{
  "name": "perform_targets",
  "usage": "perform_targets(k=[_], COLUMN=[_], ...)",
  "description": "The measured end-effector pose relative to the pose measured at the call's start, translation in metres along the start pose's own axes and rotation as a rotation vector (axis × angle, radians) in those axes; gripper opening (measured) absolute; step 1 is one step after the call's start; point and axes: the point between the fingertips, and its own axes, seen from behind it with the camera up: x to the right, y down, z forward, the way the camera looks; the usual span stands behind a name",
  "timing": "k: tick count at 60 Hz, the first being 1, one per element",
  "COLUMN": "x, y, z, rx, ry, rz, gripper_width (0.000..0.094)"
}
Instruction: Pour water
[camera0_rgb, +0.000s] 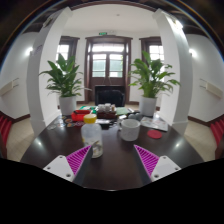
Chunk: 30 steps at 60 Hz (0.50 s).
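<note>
A clear plastic bottle (94, 138) with a yellow cap stands on the dark round table (112, 165), just ahead of my left finger. To its right sits a white cup (129, 129), a little farther back. My gripper (112, 161) is open, its magenta pads (78, 160) spread wide with only bare tabletop between them. Neither finger touches the bottle.
Behind the bottle are a red bowl (78, 115), a dark woven basket (106, 110), a white lidded pot (132, 115) and a red dish (154, 133). Dark chairs ring the table. Two potted plants (65, 78) flank a door beyond.
</note>
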Motion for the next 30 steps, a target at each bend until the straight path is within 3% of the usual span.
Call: perform_targets(k=[9,30], x=[-0.035,-0.070], y=[0.016,-0.026], z=[0.021,0.093], rx=[-0.025,0.094], ry=[-0.085,-0.124], rz=[0.029,0.065], gripper_width=[0.0830,0.0823])
